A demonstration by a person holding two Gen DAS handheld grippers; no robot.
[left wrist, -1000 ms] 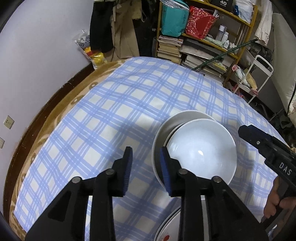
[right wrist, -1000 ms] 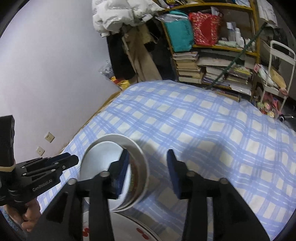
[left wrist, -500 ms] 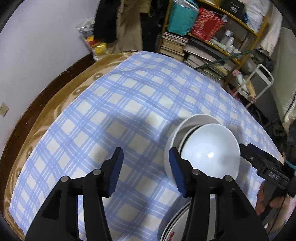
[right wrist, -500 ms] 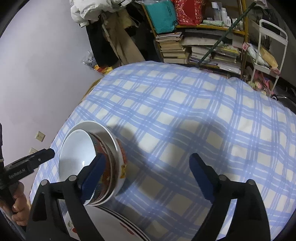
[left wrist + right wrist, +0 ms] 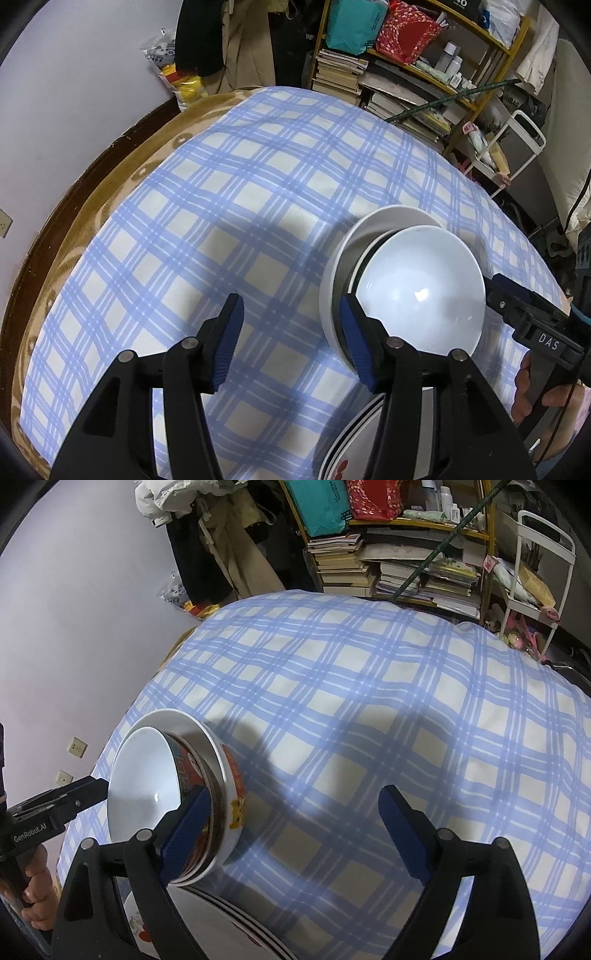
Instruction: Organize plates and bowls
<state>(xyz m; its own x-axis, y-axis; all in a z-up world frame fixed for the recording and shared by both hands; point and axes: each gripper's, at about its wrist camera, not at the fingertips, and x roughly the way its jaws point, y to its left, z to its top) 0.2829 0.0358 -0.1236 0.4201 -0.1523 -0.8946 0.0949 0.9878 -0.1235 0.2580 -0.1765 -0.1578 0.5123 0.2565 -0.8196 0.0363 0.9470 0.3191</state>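
Observation:
A nest of bowls (image 5: pixel 417 291) sits tilted on a pile of plates (image 5: pixel 207 915) on the blue checked cloth. The inner bowl is plain white; the outer ones (image 5: pixel 232 801) carry red and yellow pictures. My left gripper (image 5: pixel 291 343) is just left of the nest. Its jaws are opening with only cloth between them, and its right pad (image 5: pixel 354 343) is close against the bowls' rim. My right gripper (image 5: pixel 295 834) stands wide open on the nest's other side. Its left pad (image 5: pixel 188 830) lies over the bowls' outer wall, and nothing is gripped.
The round table (image 5: pixel 92 206) has a brown edge beyond the cloth (image 5: pixel 369 720). Behind it are a shelf of books and bags (image 5: pixel 388 66), hanging coats (image 5: pixel 221 554) and a white trolley (image 5: pixel 535 572). A hand (image 5: pixel 33 897) holds the left gripper's handle.
Both grippers' jaws have spread apart, the right one much wider. The right gripper has sunk a little. The bowls stay nested on the plates.

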